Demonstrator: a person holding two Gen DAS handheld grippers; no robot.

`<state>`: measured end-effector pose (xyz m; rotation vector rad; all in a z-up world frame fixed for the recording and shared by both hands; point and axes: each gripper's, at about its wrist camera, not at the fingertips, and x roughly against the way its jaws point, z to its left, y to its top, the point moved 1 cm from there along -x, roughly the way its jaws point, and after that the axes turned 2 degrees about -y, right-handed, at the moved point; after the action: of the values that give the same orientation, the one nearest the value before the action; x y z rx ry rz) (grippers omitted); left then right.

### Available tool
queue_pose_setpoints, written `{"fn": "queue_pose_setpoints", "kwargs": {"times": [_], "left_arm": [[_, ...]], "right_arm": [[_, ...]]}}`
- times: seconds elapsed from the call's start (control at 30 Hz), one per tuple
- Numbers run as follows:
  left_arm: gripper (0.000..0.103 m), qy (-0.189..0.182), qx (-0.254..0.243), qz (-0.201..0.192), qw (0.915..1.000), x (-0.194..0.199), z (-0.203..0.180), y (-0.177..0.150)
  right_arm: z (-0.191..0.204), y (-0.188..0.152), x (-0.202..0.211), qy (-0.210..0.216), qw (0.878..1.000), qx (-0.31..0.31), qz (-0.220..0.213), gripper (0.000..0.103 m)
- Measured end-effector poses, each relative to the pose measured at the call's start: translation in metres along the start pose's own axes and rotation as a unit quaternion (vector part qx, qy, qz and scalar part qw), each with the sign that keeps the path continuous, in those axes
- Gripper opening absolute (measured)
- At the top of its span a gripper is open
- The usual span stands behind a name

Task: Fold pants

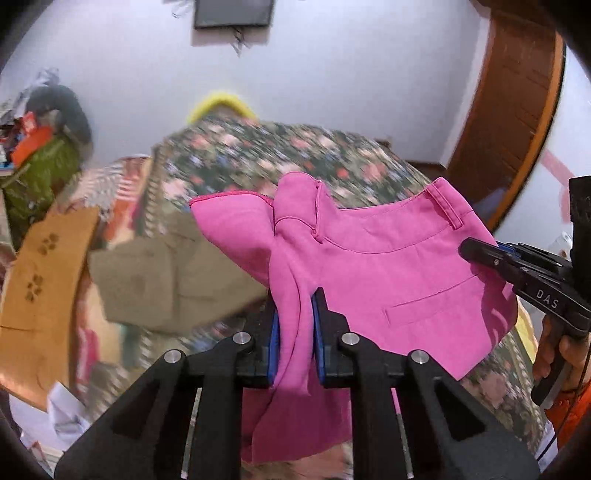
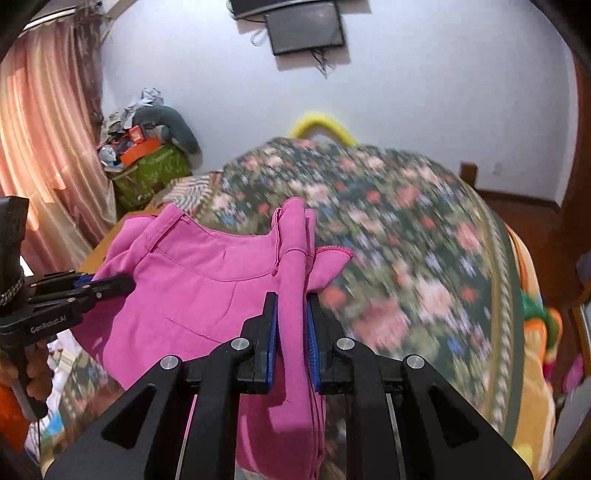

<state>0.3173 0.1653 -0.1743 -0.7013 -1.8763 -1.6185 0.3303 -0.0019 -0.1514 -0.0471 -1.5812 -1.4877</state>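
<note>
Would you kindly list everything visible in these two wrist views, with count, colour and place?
pants: one, pink, held up above the bed by both grippers
bed cover: one, dark floral, spread over the bed behind the pants
yellow item: one, curved, at the far end of the bed
screen: one, dark, mounted on the white wall
curtain: one, pink, far left in the right wrist view
green box: one, heaped with clutter, in the corner by the curtain
tan garment: one, lying left of the pants
door frame: one, brown wood, right of the bed
left hand-held gripper: black, blue pads, shut on pants
right hand-held gripper: black, blue pads, shut on pants
</note>
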Motion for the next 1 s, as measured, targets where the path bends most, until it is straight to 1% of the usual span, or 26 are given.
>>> {"fn": "queue_pose_setpoints", "kwargs": {"times": [0.07,0.13,0.23,0.33,0.43,0.47,0.53,0.57,0.6,0.67,0.73,0.8,0.9,0.97,1.0], "left_arm": [[0.015,0.018,0.015,-0.008,0.9997,-0.002,0.025,0.011],[0.015,0.025,0.027,-0.009,0.9993,-0.007,0.045,0.02],[0.015,0.046,0.037,-0.007,0.9982,-0.025,0.08,0.03],[0.015,0.066,0.036,-0.005,0.9972,-0.042,0.103,0.033],[0.015,0.086,0.044,-0.003,0.9953,-0.067,0.132,0.034],[0.015,0.096,0.053,0.003,0.994,-0.08,0.144,0.033],[0.015,0.103,0.061,0.012,0.9927,-0.097,0.158,0.028],[0.015,0.106,0.064,0.021,0.9921,-0.111,0.168,0.025],[0.015,0.107,0.066,0.03,0.9916,-0.122,0.175,0.021],[0.015,0.104,0.079,0.046,0.9904,-0.141,0.187,0.01],[0.016,0.101,0.092,0.07,0.9882,-0.164,0.199,-0.002],[0.016,0.101,0.099,0.081,0.9866,-0.177,0.204,-0.012],[0.019,0.096,0.099,0.073,0.9878,-0.177,0.203,-0.016],[0.023,0.096,0.102,0.078,0.987,-0.174,0.204,-0.014],[0.024,0.093,0.106,0.08,0.9868,-0.172,0.207,-0.013]], "right_arm": [[0.017,0.018,-0.016,0.006,1.0,0.005,-0.007,0.012],[0.033,0.031,-0.033,0.006,1.0,0.014,-0.009,0.012],[0.051,0.046,-0.064,0.009,1.0,0.022,-0.002,0.012],[0.067,0.054,-0.094,0.012,1.0,0.026,0.005,0.012],[0.078,0.059,-0.127,0.013,0.999,0.025,0.018,0.012],[0.082,0.06,-0.144,0.014,0.999,0.022,0.026,0.012],[0.091,0.058,-0.168,0.014,0.999,0.023,0.041,0.012],[0.094,0.055,-0.18,0.012,0.998,0.027,0.049,0.012],[0.096,0.053,-0.187,0.011,0.998,0.03,0.055,0.012],[0.099,0.045,-0.211,0.012,0.995,0.04,0.085,0.012],[0.1,0.037,-0.225,0.011,0.993,0.049,0.105,0.012],[0.097,0.031,-0.233,0.01,0.991,0.057,0.119,0.012],[0.094,0.03,-0.233,0.018,0.99,0.059,0.128,0.013],[0.092,0.029,-0.23,0.014,0.989,0.063,0.134,0.014],[0.091,0.028,-0.231,0.012,0.988,0.063,0.139,0.017]]}}
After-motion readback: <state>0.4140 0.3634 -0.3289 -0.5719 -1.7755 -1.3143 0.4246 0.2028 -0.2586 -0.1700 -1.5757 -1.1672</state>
